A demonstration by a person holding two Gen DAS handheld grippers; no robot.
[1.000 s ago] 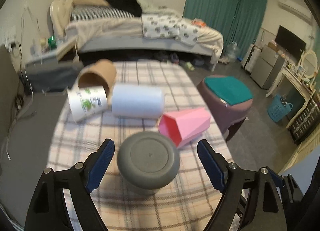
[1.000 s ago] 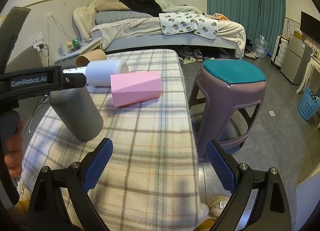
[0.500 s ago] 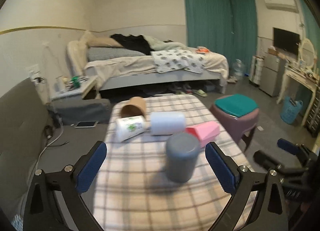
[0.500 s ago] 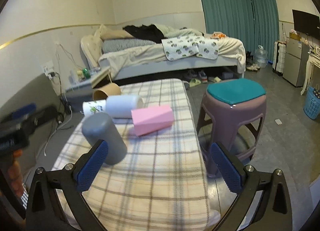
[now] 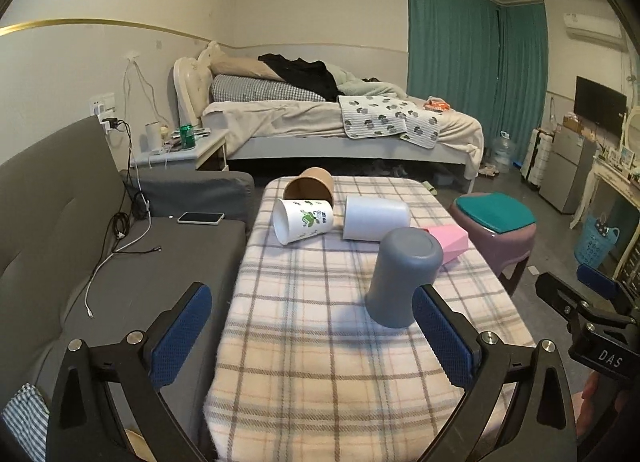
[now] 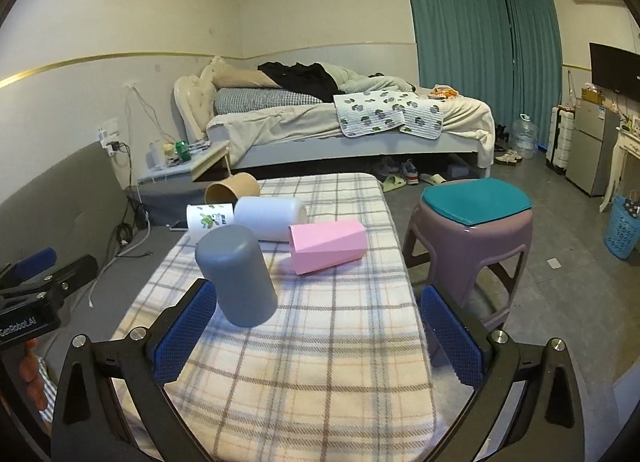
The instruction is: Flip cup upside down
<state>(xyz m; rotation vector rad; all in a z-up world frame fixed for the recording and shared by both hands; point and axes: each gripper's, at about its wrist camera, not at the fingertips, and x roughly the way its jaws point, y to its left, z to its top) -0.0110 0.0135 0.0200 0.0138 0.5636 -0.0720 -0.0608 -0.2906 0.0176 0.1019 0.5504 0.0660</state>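
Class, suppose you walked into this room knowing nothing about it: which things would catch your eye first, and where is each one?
First the grey cup, standing upside down on the plaid-covered table, nearest both cameras. Behind it four more cups lie on their sides: a pink cup, a plain white cup, a white cup with a green print and a brown paper cup. In the foreground the left gripper and the right gripper hang with jaws wide open, holding nothing.

Left gripper [image 5: 310,336], right gripper [image 6: 318,336]: black angular frames carrying blue mesh-textured pads [image 5: 180,336], silver screws showing, white "DAS" and "GenRobot.AI" lettering; bare fingers [image 6: 30,376] showing.
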